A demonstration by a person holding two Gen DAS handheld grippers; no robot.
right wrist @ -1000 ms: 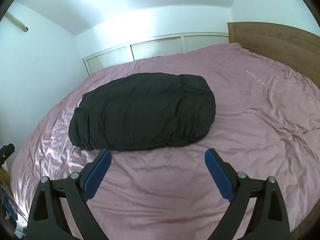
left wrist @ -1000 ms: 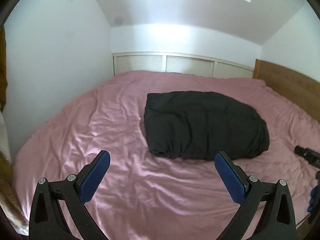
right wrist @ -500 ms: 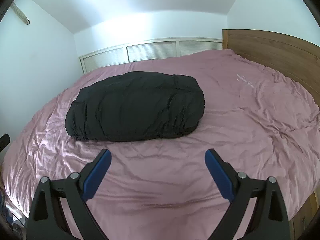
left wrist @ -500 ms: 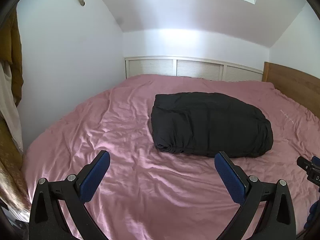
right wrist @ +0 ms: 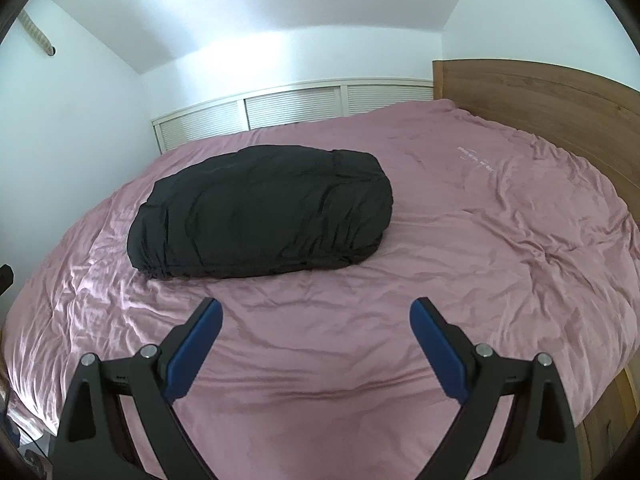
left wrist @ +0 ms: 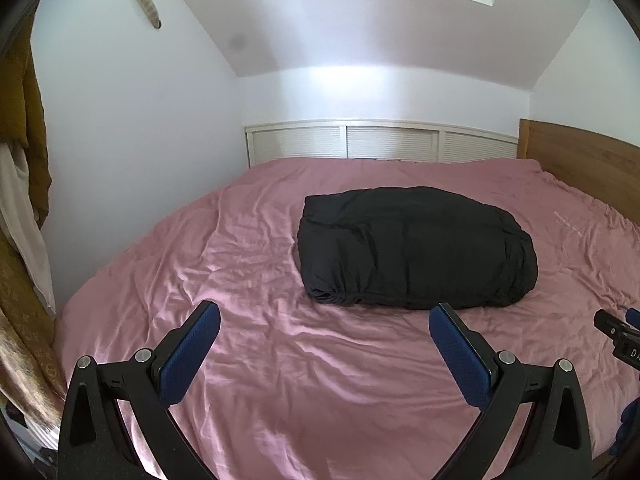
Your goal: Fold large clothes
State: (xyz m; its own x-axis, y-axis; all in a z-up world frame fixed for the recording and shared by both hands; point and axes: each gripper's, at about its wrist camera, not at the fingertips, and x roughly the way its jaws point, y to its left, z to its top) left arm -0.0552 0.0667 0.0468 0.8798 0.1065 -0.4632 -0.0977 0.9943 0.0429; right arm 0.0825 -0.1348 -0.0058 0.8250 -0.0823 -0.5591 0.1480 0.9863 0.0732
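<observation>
Folded black padded garment (left wrist: 416,250) lay as a thick bundle on the wrinkled pink bed cover (left wrist: 280,360), centre-right of the left wrist frame, centre-left of the right wrist frame (right wrist: 260,216). Left gripper (left wrist: 325,356) had its blue-padded jaws spread wide, nothing between them, lower middle of frame, short of the bundle. Right gripper (right wrist: 316,354) was the same: jaws apart, empty, over bare pink cover (right wrist: 480,260), no contact with the garment. Wooden headboard (right wrist: 540,100) ran along the right side. White louvred panels (left wrist: 380,144) sat behind the bed, upper centre.
</observation>
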